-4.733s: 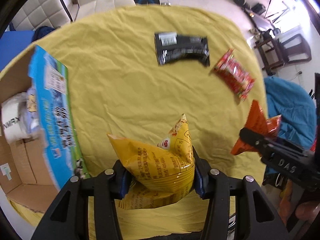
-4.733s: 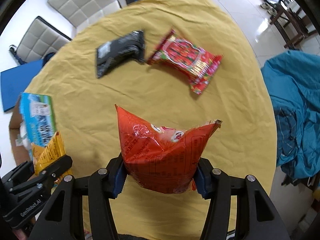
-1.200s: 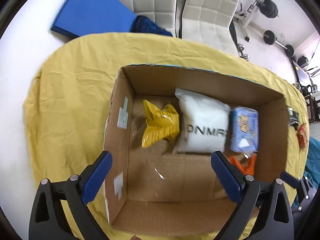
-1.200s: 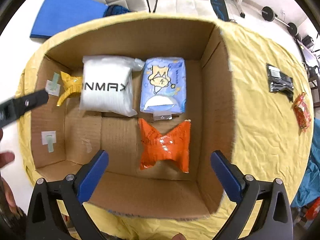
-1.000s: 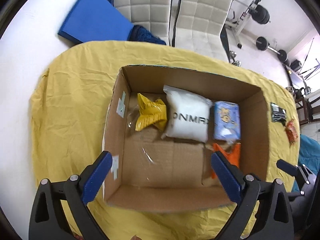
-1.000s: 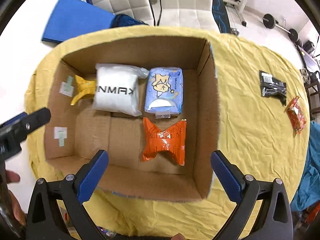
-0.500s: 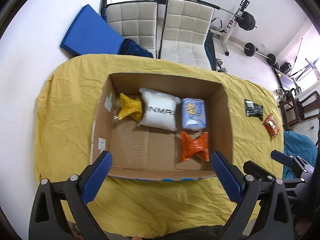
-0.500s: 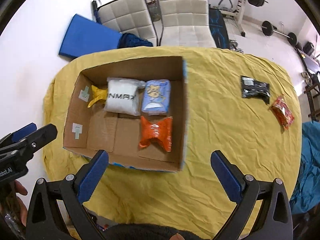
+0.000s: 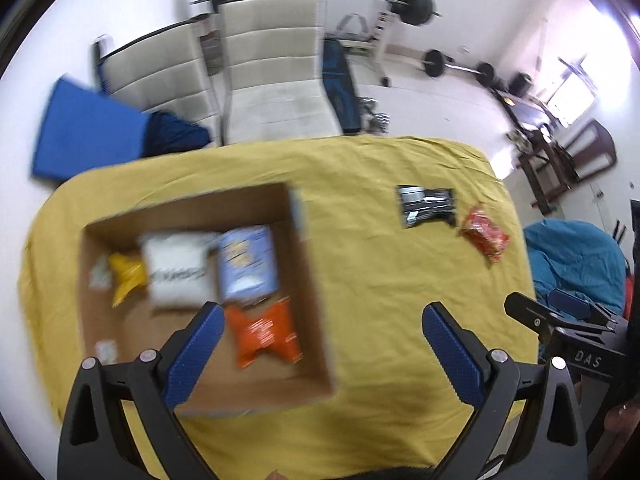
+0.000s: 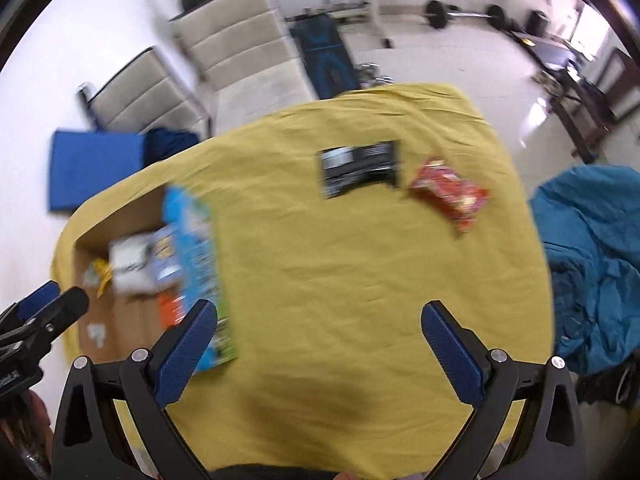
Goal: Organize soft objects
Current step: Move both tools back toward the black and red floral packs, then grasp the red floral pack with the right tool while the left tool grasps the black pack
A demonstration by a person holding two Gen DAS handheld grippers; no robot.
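Two packets now dropped in my cardboard box (image 9: 308,280); both jaws spread empty; black pouch (image 10: 358,168), red packet (image 10: 450,194) remain upper right.

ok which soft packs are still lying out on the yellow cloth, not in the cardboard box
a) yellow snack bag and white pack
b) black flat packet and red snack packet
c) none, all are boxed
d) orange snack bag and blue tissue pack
b: the black flat packet and the red snack packet lie side by side on the yellow cloth, well away from the cardboard box.

Home w/ gym corner: barbell rack (image 9: 400,4), weight bench (image 9: 340,88), padded chairs (image 9: 272,80), cloth-covered table (image 9: 380,288).
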